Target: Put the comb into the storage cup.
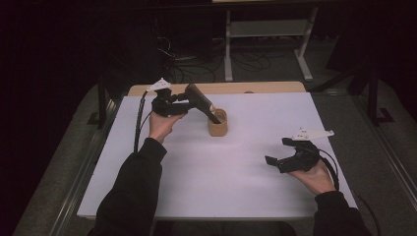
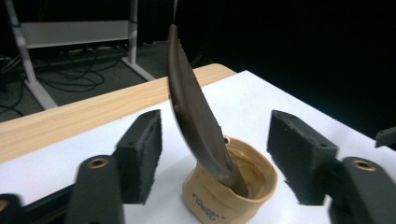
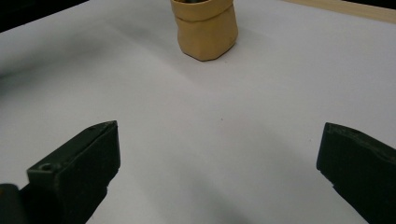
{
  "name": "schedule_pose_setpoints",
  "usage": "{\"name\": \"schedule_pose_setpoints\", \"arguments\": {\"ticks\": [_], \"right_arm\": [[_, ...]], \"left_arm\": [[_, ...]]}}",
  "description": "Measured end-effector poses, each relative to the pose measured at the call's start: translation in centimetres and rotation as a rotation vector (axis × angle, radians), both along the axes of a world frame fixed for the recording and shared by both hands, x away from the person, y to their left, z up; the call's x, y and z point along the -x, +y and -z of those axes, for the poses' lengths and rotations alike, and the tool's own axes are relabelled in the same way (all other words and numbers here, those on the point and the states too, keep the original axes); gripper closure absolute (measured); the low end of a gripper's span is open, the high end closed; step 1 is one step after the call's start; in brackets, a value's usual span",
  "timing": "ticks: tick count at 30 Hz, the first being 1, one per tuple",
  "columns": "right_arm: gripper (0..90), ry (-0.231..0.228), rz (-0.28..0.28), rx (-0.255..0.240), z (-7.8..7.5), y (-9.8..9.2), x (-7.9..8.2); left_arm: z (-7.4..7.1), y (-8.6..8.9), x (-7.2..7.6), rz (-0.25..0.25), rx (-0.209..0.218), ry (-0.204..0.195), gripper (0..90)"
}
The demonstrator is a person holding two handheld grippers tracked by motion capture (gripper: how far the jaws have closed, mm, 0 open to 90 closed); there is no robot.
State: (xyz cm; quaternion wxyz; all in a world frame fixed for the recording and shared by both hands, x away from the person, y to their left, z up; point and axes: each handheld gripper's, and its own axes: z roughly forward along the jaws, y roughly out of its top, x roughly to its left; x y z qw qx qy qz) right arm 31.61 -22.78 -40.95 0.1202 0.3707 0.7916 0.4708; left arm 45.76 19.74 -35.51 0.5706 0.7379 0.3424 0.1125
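From the high view, a tan cup stands on the white tabletop toward its far edge, a little left of the middle. A dark brown comb-like piece leans out of it, tip down inside and upper end tilted toward the far left corner; the rim seems to prop it at that slant. The left tongs sit just beside that upper end, and the right tongs rest near the right edge, well apart from the cup, apparently idle.

In the left gripper view, the two black jaws stand apart on either side of the toothed piece without pressing on it, so the left tongs are released. The piece rests on its own in the cup, which suggests it is already set in place. The cup lies between and just past the jaws.

In the right gripper view, the right tongs gape wide over bare tabletop with nothing between them. The cup stands farther on, ahead of the jaws toward the far edge.
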Motion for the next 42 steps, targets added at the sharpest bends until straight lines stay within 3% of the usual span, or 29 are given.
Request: {"name": "schedule_pose_setpoints", "arguments": {"ticks": [8,14,17,34,42], "right_arm": [[0.0,-0.001,0.0,0.006,0.1,0.1,-0.1],[0.0,-0.001,0.0,0.008,0.1,0.1,-0.1],[0.0,-0.002,0.0,0.007,0.1,0.1,-0.1],[0.0,-0.003,0.0,0.008,0.1,0.1,-0.1],[0.0,-0.001,0.0,0.013,0.1,0.1,-0.1]], "left_arm": [[-0.2,2.0,0.4,0.003,0.012,0.018,18.1],[-0.4,3.7,0.7,-0.046,0.028,0.047,4.7],[-0.5,4.3,0.9,-0.069,0.007,0.055,0.3],[-0.2,7.3,2.5,-0.111,-0.029,0.058,0.0],[-0.4,8.3,3.4,-0.119,-0.025,0.046,0.0]]}}
